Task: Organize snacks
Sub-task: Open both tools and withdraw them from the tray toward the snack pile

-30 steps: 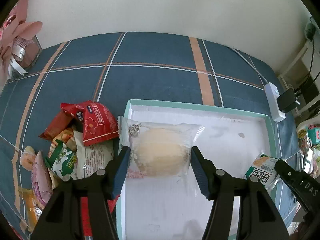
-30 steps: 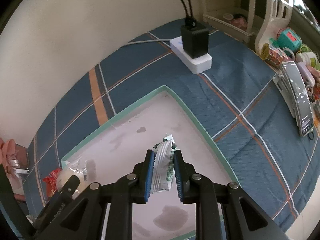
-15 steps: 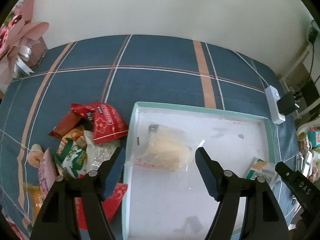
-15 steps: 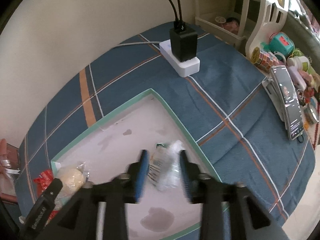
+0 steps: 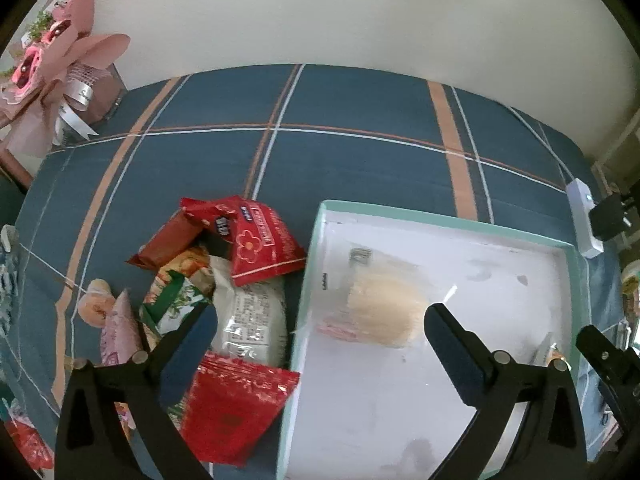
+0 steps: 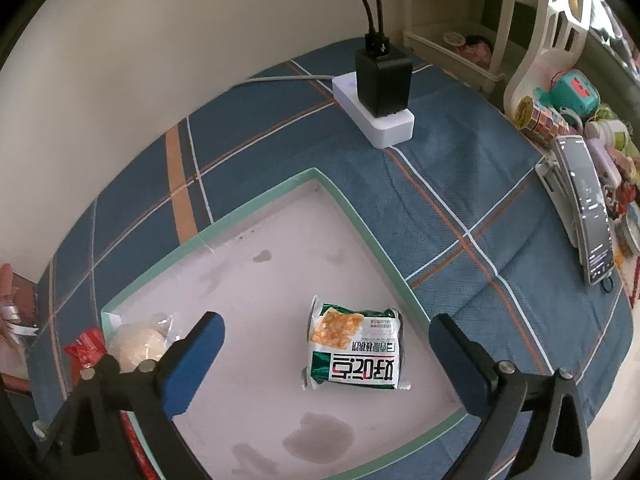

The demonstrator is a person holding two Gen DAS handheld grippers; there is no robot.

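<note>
A shallow white tray with a mint-green rim (image 5: 440, 214) (image 6: 256, 201) lies on a blue plaid cloth. A clear-wrapped pale bun (image 5: 382, 312) (image 6: 136, 342) lies at the tray's left end. A green and white snack packet (image 6: 356, 350) lies flat near its right end. My left gripper (image 5: 320, 336) is open and empty above the tray's left rim, just short of the bun. My right gripper (image 6: 326, 346) is open and empty above the green packet. A pile of loose snack packets (image 5: 224, 276) lies left of the tray.
A white power strip with a black adapter (image 6: 380, 92) (image 5: 584, 216) lies beyond the tray's far right corner. A phone on a stand (image 6: 586, 204) and small toys (image 6: 560, 108) sit at the right. A pink wrapped bouquet (image 5: 52, 80) stands at the far left.
My right gripper opened and dropped the green packet flat into the tray. My left gripper opened wider, pulled back and shifted left off the bun, which stays in the tray.
</note>
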